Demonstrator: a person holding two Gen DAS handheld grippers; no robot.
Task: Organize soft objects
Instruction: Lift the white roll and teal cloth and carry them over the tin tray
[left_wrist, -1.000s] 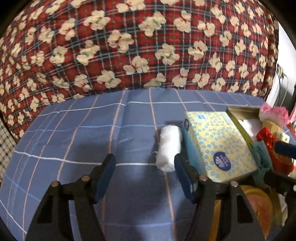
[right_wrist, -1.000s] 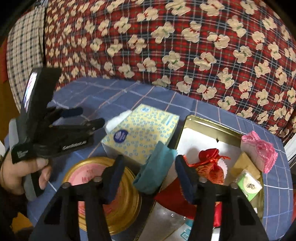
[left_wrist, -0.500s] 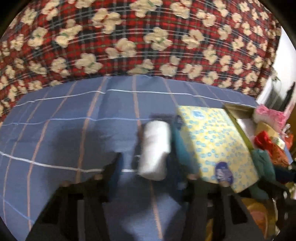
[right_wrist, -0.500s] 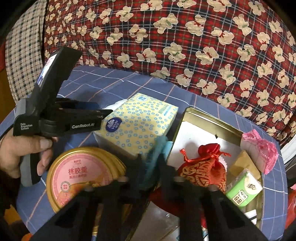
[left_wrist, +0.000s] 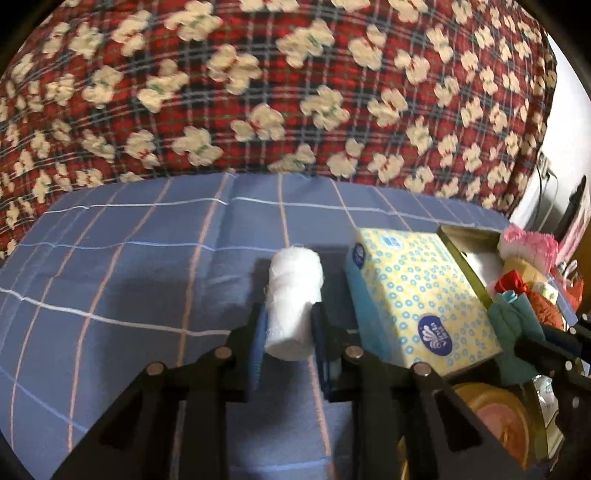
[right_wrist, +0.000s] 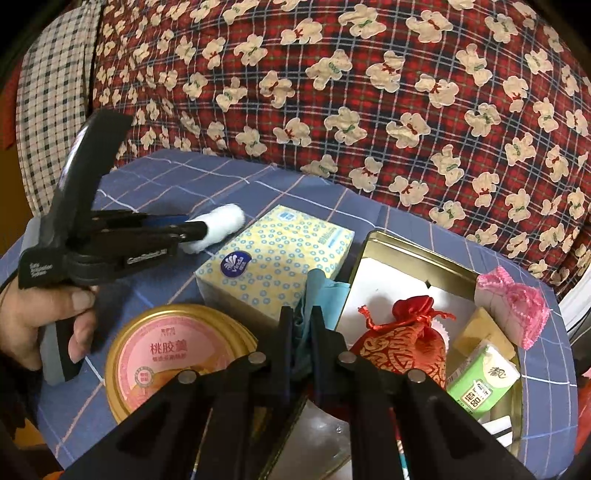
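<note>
Left hand-held gripper (left_wrist: 290, 334): clenched on the white roll of gauze-like cotton (left_wrist: 293, 301), jaws pressing its near half from both sides. The roll lies lengthwise along the fingers, its far end free, on the blue checked cloth covering the surface (left_wrist: 129, 280). Whether it is lifted clear of the cloth I cannot tell. It sits just beside the yellow tissue pack with blue rings (left_wrist: 417, 295).

Right hand-held gripper (right_wrist: 303, 332): jaws nearly closed, pinching a folded teal cloth (right_wrist: 321, 291) that stands up between the tissue pack and the open gold metal tin (right_wrist: 406, 245). The pinch is narrow, likely because thin fabric gives little to bite on.

Tin contents: red embroidered drawstring pouch (right_wrist: 402, 339), pink lace-trimmed item (right_wrist: 511, 302) at the far rim, small green tissue packet (right_wrist: 480, 384). A round gold can with pink label (right_wrist: 166, 354) stands outside, near the left hand (right_wrist: 48, 317).

Judgement: the soft items are gathering in the tin, so both held pieces are probably headed there. The roll's loose wrap may fray; the cloth could slip.
</note>
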